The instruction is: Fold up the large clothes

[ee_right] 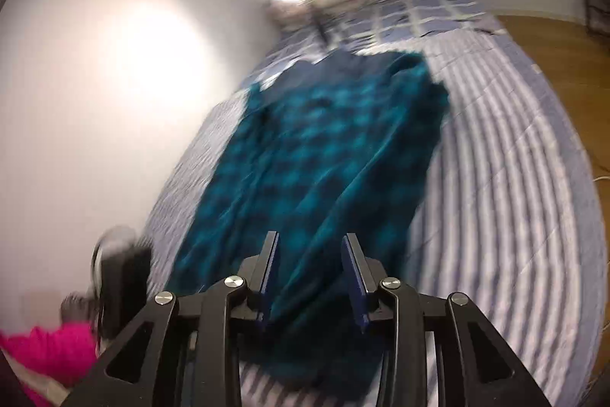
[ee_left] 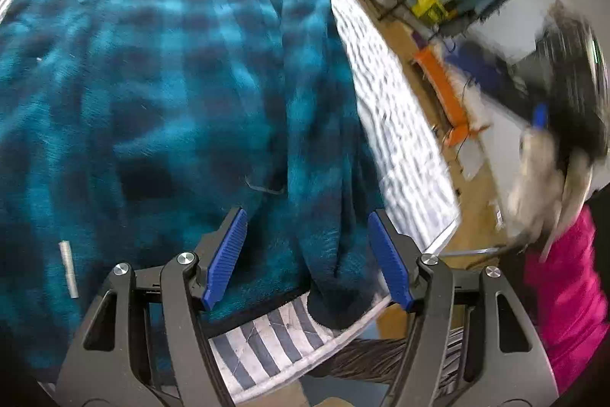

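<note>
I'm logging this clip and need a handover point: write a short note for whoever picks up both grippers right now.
Left gripper: open, low over the robe's near hem, nothing pinched.
Right gripper: open, above the near end of the robe, empty; this view is blurred.
The teal checked robe lies lengthwise on the striped bed cover, sides apparently already turned in.
Left to do: grip the near hem and fold it towards the far end.

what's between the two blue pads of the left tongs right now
A fold of the teal plaid garment, near its hem, lies in the gap of the left tongs, with striped bedding beneath. The left wrist view shows it; the pads are apart.
</note>
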The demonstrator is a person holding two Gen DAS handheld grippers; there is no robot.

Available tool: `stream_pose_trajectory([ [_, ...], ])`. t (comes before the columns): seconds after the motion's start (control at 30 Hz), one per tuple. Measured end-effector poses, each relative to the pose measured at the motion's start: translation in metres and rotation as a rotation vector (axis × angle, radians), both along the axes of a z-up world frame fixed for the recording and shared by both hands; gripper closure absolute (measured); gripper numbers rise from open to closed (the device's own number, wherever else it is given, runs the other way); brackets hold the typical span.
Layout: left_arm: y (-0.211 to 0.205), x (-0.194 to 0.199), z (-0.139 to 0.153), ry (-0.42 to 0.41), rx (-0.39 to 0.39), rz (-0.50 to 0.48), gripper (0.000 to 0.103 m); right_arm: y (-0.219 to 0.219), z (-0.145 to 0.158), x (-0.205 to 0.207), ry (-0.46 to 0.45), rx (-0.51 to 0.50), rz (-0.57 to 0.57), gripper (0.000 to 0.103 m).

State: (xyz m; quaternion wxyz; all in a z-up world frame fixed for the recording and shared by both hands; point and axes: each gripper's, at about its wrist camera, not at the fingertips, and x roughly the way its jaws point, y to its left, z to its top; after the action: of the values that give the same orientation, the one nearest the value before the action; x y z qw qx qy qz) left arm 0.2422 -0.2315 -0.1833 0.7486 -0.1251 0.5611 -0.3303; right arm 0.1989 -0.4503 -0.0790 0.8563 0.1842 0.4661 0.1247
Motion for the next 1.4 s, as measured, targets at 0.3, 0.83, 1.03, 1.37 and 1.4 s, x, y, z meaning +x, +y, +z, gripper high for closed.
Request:
stream_pose_trajectory([
  [0.3,-0.022,-0.026,-0.004,-0.085,0.028,-0.098,0.094,-0.035,-0.028,0.126,0.043,-0.079,-0.104,0.062],
  [0.83,-0.007,-0.024,0.008,-0.115,-0.024,-0.105,0.097,-0.048,-0.064,0.235,0.043,-0.054,-0.19,0.101],
  [1.03,-0.008,-0.033,0.008,-0.115,-0.057,-0.116,0.097,0.027,-0.045,0.275,0.029,-0.338,-0.017,0.101],
  [1.37,-0.004,-0.029,-0.009,-0.054,-0.033,-0.079,0.097,0.119,-0.133,0.311,0.123,-0.48,0.196,0.097],
  [1.4,-0.002,-0.029,-0.011,-0.04,-0.036,-0.077,0.097,0.116,-0.135,0.309,0.128,-0.464,0.195,0.096],
])
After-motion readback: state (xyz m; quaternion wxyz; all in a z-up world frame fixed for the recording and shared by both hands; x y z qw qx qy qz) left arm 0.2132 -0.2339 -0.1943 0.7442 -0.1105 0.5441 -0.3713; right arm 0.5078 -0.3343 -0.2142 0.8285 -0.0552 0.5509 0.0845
